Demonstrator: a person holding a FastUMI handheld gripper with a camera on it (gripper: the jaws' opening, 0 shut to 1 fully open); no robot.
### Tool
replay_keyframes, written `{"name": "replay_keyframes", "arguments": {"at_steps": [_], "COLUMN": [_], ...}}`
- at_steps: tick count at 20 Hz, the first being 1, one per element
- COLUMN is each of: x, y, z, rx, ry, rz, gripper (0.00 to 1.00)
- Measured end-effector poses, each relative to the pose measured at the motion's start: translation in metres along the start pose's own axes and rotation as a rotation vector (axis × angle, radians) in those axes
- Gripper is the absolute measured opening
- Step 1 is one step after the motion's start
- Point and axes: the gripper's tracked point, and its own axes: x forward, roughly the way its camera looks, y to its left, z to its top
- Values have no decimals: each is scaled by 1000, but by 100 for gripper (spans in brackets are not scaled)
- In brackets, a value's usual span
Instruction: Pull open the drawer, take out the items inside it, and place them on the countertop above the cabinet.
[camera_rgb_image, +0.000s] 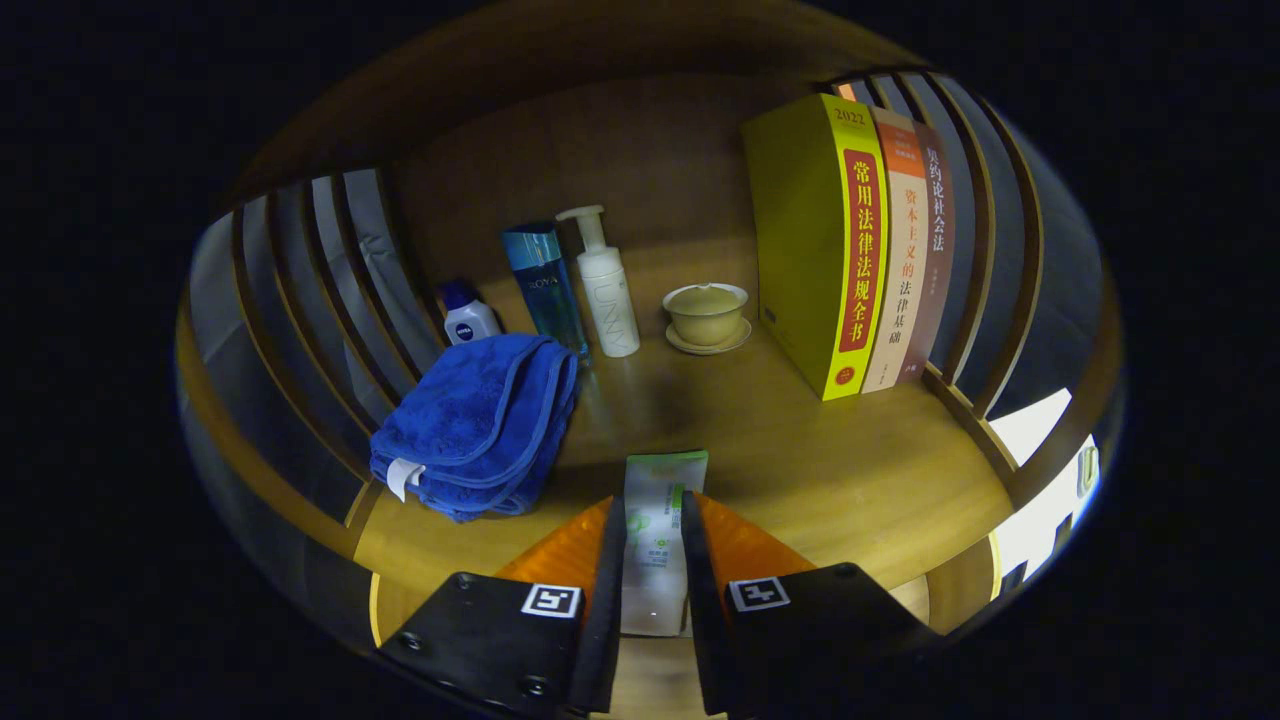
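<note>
The gripper (655, 510) is clamped on a white-and-green tube (657, 520) above the bench (850, 470), bare just ahead. Slatted rails (330, 290) edge both sides. Beyond: one blue towel (480, 425), three bottles (548, 290), one lidded cup (706, 312), three books (860, 250).

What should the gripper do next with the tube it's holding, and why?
Probably lower the tube onto the bare countertop just ahead and let go. The gripper is shut on it, it hangs over the wood, and the open spot lies between the blue towel and the books.
</note>
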Motion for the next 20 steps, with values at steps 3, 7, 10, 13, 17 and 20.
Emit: {"name": "replay_keyframes", "arguments": {"at_steps": [3, 7, 10, 13, 17, 20], "x": [-1, -16, -27, -35, -47, -62], "y": [-1, 0, 2, 0, -1, -1], "z": [1, 5, 4, 5, 3, -2], "rx": [6, 4, -2, -12, -32, -26], "ry": [-1, -43, -45, -58, -76, -97], "rz": [3, 14, 25, 18, 11, 11], "gripper": [40, 45, 58, 70, 97, 99]}}
